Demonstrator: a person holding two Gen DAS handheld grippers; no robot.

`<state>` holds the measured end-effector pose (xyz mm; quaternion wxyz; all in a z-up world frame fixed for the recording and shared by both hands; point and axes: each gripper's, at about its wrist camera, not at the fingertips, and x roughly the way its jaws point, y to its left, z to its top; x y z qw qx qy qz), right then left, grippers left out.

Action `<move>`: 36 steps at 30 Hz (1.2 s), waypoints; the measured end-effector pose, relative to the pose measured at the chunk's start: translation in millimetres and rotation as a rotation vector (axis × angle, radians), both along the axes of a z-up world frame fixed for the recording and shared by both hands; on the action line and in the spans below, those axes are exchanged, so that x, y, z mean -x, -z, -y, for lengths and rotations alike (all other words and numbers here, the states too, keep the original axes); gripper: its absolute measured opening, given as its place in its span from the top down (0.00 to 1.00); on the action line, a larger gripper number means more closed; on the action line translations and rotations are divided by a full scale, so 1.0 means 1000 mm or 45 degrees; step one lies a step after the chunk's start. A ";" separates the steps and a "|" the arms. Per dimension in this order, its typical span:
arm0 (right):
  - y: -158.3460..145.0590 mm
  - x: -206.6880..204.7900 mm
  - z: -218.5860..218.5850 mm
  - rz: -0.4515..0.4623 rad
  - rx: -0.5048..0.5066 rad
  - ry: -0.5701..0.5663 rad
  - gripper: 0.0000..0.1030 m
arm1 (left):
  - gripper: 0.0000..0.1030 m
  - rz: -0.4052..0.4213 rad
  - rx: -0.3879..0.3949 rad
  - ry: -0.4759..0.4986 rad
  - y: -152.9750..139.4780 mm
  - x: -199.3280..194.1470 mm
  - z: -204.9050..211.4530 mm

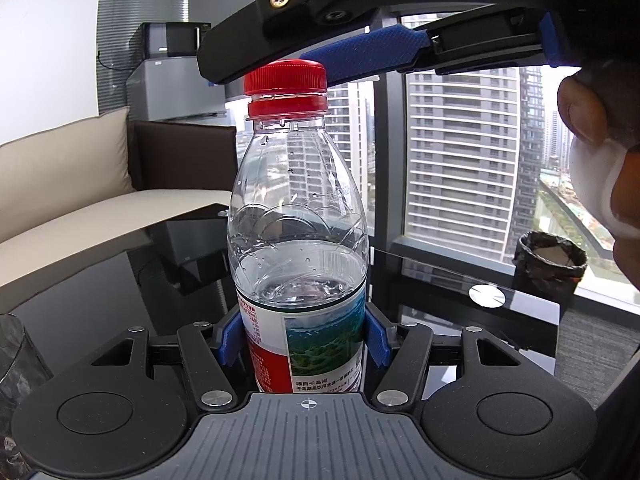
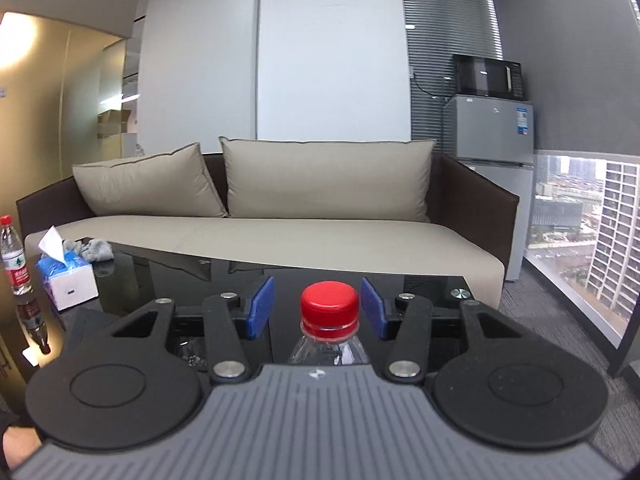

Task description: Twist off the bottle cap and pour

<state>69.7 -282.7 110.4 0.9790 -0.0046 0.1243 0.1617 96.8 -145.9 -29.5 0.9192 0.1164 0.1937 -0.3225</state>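
Between right gripper (image 2: 318, 308) pads: cap (image 2: 329, 308).

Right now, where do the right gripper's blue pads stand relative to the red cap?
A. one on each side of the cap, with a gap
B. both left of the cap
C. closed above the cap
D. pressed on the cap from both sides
A: in the right wrist view the right gripper has one blue pad on each side of the red cap, neither touching it.

Red cap (image 2: 329, 307) between the right gripper (image 2: 318, 307)'s parted jaws, untouched, sofa (image 2: 280, 216) behind.
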 end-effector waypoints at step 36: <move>-0.005 -0.009 0.020 -0.045 0.130 -0.206 0.49 | 0.45 -0.004 0.004 0.006 0.001 0.000 0.002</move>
